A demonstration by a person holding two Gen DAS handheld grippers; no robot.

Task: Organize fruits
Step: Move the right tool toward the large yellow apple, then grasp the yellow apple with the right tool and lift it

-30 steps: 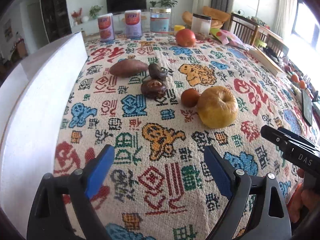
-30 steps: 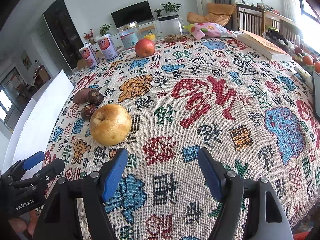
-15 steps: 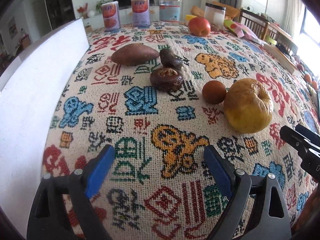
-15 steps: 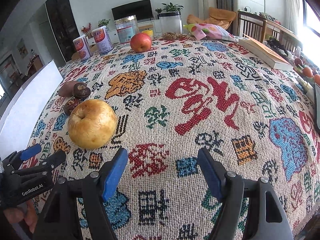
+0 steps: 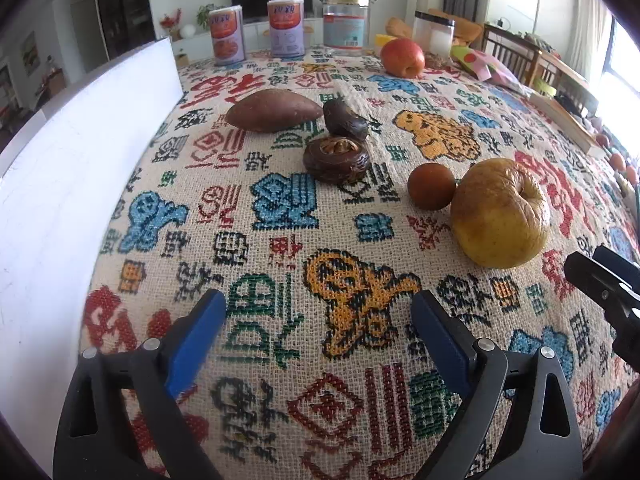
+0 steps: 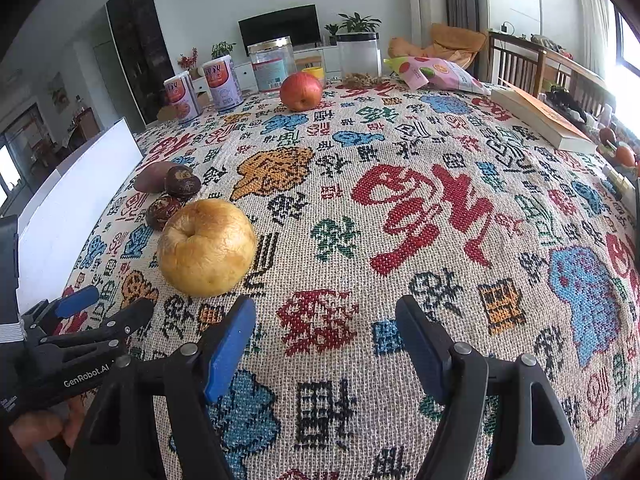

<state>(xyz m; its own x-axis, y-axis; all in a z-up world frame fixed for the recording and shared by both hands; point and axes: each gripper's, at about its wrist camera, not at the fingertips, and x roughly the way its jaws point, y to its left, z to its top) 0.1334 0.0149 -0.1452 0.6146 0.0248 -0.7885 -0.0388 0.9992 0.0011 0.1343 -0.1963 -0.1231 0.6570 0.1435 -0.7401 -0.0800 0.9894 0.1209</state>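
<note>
Left gripper (image 5: 318, 326): blue pads spread wide, nothing between them, hovering over bare woven tablecloth (image 5: 280, 264) with free cloth all around the tips. Right gripper (image 6: 326, 330): also spread, empty, over bare cloth; its tip shows at the right edge of the left view. Wrinkled yellow apple (image 5: 500, 213) sits ahead-right of the left gripper, ahead-left of the right one, near both but touching neither. Small round reddish-brown fruit (image 5: 431, 186) sits just beside the apple on its left, contact can't be confirmed. Further out: 2 dark wrinkled fruits, the nearer (image 5: 336, 159) split open on top, the farther (image 5: 345, 122) just behind it, next to a smooth oblong brown fruit (image 5: 274, 111). Red apple (image 5: 402, 57) sits well apart near the far edge, by 2 labelled cans (image 5: 256, 32) and 2 clear jars (image 6: 310, 62). A white board (image 5: 76, 184) runs along the left table edge as a wall, blocking that side. Right side: open cloth, then a book (image 6: 540, 118) and a snack bag (image 6: 436, 74) near the far right edge. The cloth is coarse-knit and patterned, and drops off rounded at the near edge.
</note>
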